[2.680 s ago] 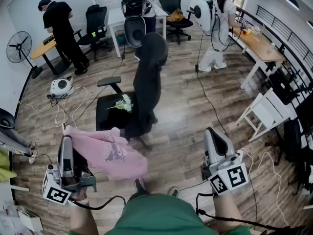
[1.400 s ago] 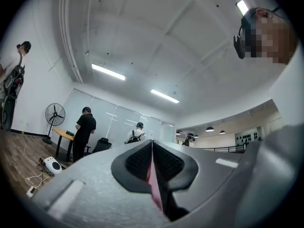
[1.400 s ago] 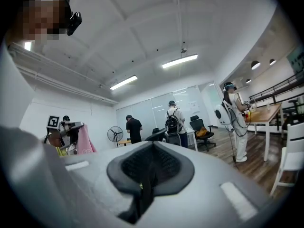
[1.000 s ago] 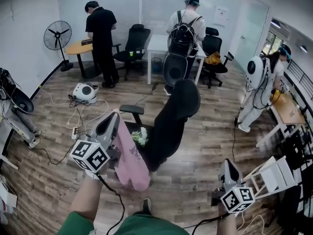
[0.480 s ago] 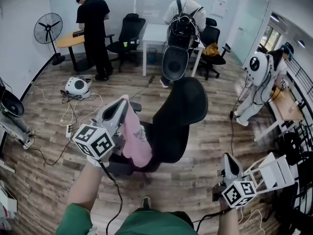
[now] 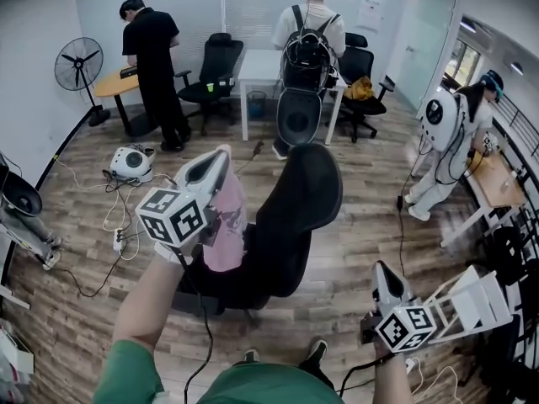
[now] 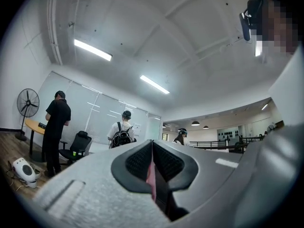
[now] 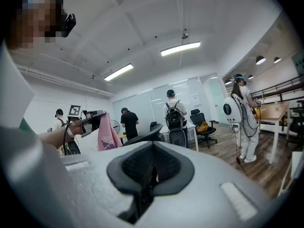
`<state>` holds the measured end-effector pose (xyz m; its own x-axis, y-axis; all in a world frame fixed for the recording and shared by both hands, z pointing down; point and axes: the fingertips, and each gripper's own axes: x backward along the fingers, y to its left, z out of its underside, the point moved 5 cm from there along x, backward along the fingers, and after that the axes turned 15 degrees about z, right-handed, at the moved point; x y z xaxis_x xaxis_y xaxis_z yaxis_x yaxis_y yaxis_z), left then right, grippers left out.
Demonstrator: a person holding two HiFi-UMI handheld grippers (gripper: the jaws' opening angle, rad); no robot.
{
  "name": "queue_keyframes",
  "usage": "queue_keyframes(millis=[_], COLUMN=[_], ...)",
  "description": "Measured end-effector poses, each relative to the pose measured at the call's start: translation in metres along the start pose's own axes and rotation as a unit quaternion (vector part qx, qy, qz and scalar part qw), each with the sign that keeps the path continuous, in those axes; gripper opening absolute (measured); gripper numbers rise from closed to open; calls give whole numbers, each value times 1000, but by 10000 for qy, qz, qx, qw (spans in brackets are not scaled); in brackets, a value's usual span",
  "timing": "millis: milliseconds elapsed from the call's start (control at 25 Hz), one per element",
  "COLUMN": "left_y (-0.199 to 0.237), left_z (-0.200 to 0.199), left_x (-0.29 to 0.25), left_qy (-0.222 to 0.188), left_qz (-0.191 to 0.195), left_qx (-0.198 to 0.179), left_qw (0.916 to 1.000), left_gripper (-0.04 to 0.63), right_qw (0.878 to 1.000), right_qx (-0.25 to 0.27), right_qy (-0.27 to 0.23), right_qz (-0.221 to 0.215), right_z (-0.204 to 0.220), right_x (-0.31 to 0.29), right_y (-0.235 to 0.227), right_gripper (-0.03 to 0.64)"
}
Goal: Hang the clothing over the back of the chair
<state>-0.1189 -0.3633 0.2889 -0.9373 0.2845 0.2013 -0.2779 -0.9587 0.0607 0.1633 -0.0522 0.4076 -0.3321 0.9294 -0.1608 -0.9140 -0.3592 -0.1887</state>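
Observation:
A pink garment (image 6: 224, 224) hangs from my left gripper (image 6: 217, 155), which is raised just left of the black office chair's back (image 6: 301, 199). The cloth dangles beside the backrest, over the seat. In the left gripper view the jaws (image 7: 152, 145) are shut with a strip of the pink garment (image 7: 150, 175) pinched between them. My right gripper (image 6: 379, 269) is low at the right, away from the chair, shut with nothing in it. The right gripper view shows its shut tips (image 8: 153, 147), the hanging pink garment (image 8: 105, 137) and the chair back (image 8: 147, 136) beyond.
Several people stand around: one in black (image 6: 152, 57) at a round desk, one with a backpack (image 6: 307, 40) at a white table (image 6: 259, 67), one in white (image 6: 442, 133) at the right. A fan (image 6: 76, 64), floor cables (image 6: 118, 217) and white furniture (image 6: 476, 297) surround me.
My left gripper has lifted the pink garment from low at the left to beside the top of the chair back. The right gripper has stayed low at the right.

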Motion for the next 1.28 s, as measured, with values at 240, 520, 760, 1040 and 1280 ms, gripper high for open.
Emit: queue_keyframes(millis=[240, 520, 760, 1040, 1280], left_y=[-27, -64, -91, -131, -201], left_z=[-16, -47, -53, -87, -52], left_x=[-67, -167, -253, -328, -394], left_qy=[-106, -200, 151, -180, -109], left_qz=[-114, -166, -149, -49, 414], left_qx=[-146, -459, -805, -852, -1076], left_qw=[9998, 9986, 9965, 9962, 9933], left_gripper=[14, 14, 14, 14, 14], right_qw=[9995, 9973, 9938, 9921, 9911], right_qx=[-15, -207, -306, -326, -349], right_qy=[-33, 60, 292, 373, 471], right_qz=[-310, -707, -1031, -1151, -1191], right_z=[-25, -47, -43, -46, -45], right_x=[-39, -96, -132, -152, -157], right_y=[-60, -122, -152, -183, -212], right_gripper=[-8, -8, -8, -8, -8])
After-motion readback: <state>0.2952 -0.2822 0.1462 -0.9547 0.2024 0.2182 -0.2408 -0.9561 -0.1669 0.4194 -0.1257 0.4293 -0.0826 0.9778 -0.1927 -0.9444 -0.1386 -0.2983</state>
